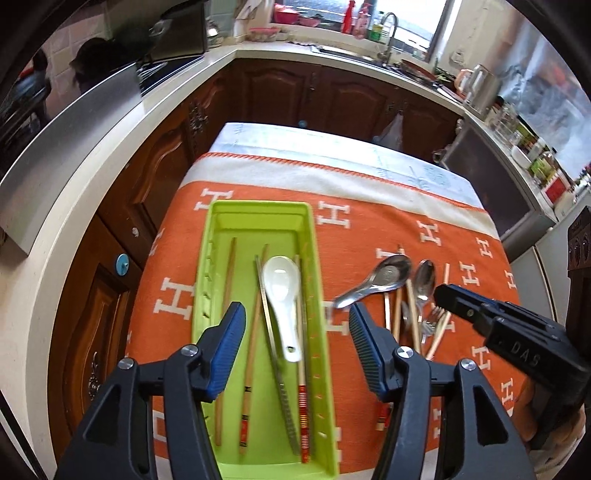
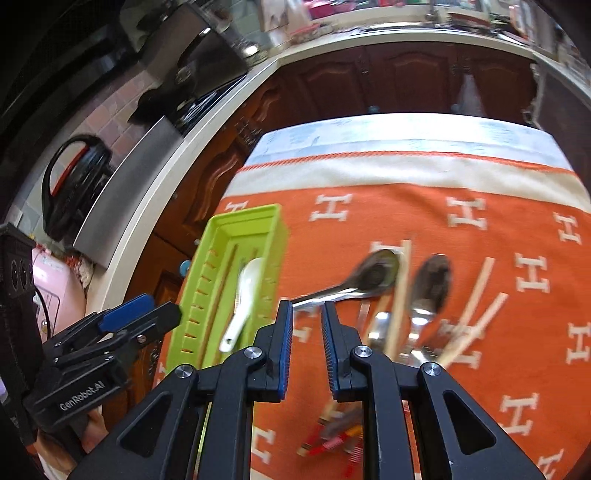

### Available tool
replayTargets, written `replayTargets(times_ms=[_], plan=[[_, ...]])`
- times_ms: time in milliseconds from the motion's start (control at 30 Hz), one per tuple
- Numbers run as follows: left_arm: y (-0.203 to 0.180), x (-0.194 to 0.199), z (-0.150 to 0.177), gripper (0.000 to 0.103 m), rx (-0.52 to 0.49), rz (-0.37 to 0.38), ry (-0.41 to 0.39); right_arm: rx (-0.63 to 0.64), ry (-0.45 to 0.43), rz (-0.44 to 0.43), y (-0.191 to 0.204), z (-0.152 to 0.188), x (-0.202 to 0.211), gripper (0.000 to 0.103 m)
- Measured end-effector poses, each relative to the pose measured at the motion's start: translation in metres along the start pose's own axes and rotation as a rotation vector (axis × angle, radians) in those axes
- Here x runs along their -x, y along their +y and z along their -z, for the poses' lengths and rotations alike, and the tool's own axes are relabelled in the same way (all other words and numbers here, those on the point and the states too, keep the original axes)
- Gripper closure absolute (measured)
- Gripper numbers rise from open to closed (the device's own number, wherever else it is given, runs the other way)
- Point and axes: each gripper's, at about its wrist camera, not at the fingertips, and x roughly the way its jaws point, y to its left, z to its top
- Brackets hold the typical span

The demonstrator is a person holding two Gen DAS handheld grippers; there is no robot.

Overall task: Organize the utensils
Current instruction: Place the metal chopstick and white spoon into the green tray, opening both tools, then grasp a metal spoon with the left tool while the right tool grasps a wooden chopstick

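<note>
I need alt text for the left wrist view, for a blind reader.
The open left gripper hovers over a green tray holding a white spoon and chopsticks. Metal spoons lie beside it on the orange cloth.

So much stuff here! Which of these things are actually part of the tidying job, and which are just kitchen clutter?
Part of the job:
green tray
white spoon and chopsticks lying in the tray
metal spoons, fork and chopsticks loose on the orange cloth

Just lying about:
kettle
faucet
red bottle
jars
</note>
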Motion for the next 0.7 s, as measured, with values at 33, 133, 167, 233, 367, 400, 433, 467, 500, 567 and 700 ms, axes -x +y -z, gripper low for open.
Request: replayTargets(times_ms=[33, 133, 167, 233, 367, 400, 433, 467, 500, 567, 700], plan=[[-0.004, 0.0, 0.0, 0.046, -0.007, 0.003, 0.0, -0.012, -0.008, 0.005, -0.008, 0.001, 0.006, 0.087], [-0.02, -0.002, 0.0, 0.046, -0.041, 0.006, 0.005, -0.049, -0.025, 0.018, -0.033, 0.005, 0.023, 0.087], [-0.024, -0.005, 0.0, 0.046, -0.054, 0.003, 0.007, -0.064, -0.029, 0.023, -0.043, 0.008, 0.028, 0.087], [-0.035, -0.01, -0.002, 0.046, -0.083, 0.005, 0.012, -0.083, -0.028, 0.027, -0.056, 0.012, 0.033, 0.087], [-0.052, -0.027, -0.008, 0.046, -0.143, 0.005, 0.034, -0.126, -0.025, 0.031, -0.081, 0.019, 0.039, 0.087], [-0.055, -0.032, -0.01, 0.046, -0.157, 0.009, 0.041, -0.131, -0.025, 0.031, -0.084, 0.02, 0.038, 0.087], [-0.06, -0.04, -0.012, 0.046, -0.177, 0.01, 0.053, -0.137, -0.025, 0.032, -0.089, 0.021, 0.038, 0.087], [-0.064, -0.045, -0.013, 0.046, -0.196, 0.012, 0.061, -0.142, -0.024, 0.032, -0.093, 0.022, 0.038, 0.087], [-0.068, -0.051, -0.014, 0.046, -0.217, 0.013, 0.067, -0.147, -0.023, 0.031, -0.095, 0.022, 0.037, 0.087], [-0.077, -0.064, -0.017, 0.046, -0.256, 0.005, 0.079, -0.157, -0.021, 0.027, -0.098, 0.022, 0.034, 0.087], [-0.09, -0.093, -0.023, 0.046, -0.326, 0.022, 0.114, -0.173, -0.012, 0.016, -0.107, 0.023, 0.027, 0.087]])
